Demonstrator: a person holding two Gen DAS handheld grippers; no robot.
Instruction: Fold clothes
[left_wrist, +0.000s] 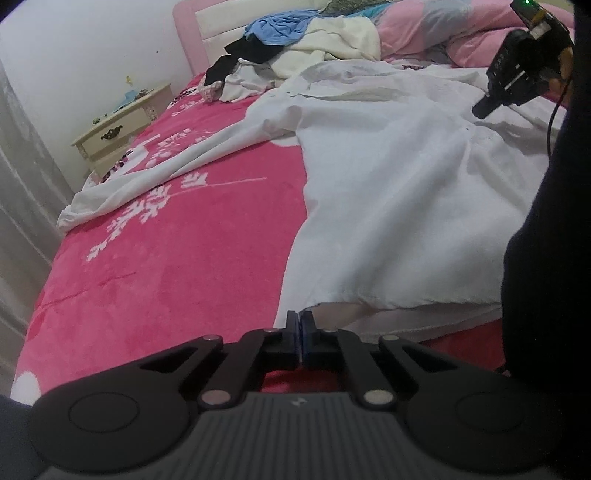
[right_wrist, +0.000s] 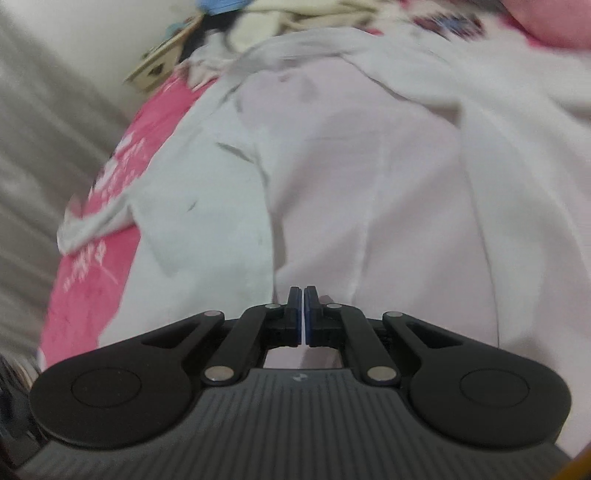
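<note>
Bedspread (left_wrist: 177, 266), pink, carries white garment (left_wrist: 388, 192), seemingly a shirt.

a bed (left_wrist: 166, 266) under a bright pink blanket with a white floral pattern fills the room. a pink and white padded headboard (left_wrist: 192, 33) stands at its far end against a plain white wall (left_wrist: 92, 48). beside the bed's far left corner sits a cream nightstand (left_wrist: 122, 125) with a dark drawer handle. a pale curtain (left_wrist: 22, 192) hangs along the left side.
</note>
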